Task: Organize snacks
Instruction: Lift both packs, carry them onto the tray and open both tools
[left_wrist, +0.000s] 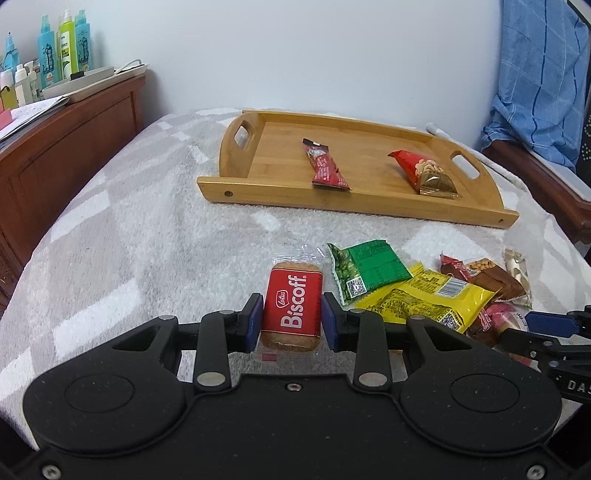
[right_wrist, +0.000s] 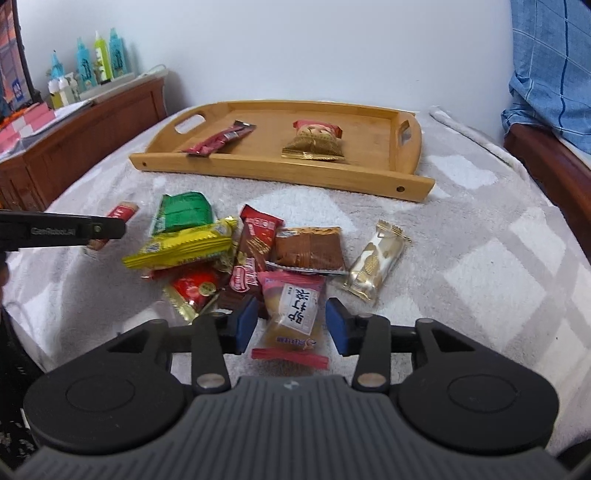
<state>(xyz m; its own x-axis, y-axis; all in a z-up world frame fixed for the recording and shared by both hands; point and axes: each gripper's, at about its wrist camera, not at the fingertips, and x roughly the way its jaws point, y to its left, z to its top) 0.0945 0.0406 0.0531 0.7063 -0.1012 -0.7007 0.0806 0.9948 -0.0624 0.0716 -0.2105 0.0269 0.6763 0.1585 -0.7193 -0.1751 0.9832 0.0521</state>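
The left gripper (left_wrist: 291, 321) has its two blue pads (left_wrist: 253, 321) pressed against the long sides of a red Biscoff biscuit pack (left_wrist: 291, 308), so it is clamped on that pack; the pack lies lengthwise between the fingers, its far end poking out past the tips and its near end close to the gripper body, over the grey-and-white blanket (left_wrist: 129, 240); just to the right of it lie a green pea packet (left_wrist: 364, 269) and a yellow packet (left_wrist: 421, 297), the edge of a loose heap; the right gripper (right_wrist: 291, 325) stands with its jaws spread, the blue pads (right_wrist: 245, 325) clear on both sides of a pink-topped cake packet (right_wrist: 293, 314) that lies between them without contact; beyond that packet the heap spreads over the blanket (right_wrist: 480, 240): a brown wafer packet (right_wrist: 308, 249), a red-and-gold packet (right_wrist: 192, 291), the yellow packet (right_wrist: 181, 247) and the green pea packet (right_wrist: 183, 214); a white-and-gold packet (right_wrist: 375, 258) lies a little apart to the right; farther off sits the wooden tray (left_wrist: 266, 186), holding a red stick packet (left_wrist: 325, 166) and a red-and-gold nut packet (left_wrist: 424, 171), well apart from each other; bottles (left_wrist: 62, 44) stand on the wooden headboard (left_wrist: 66, 147) at the left
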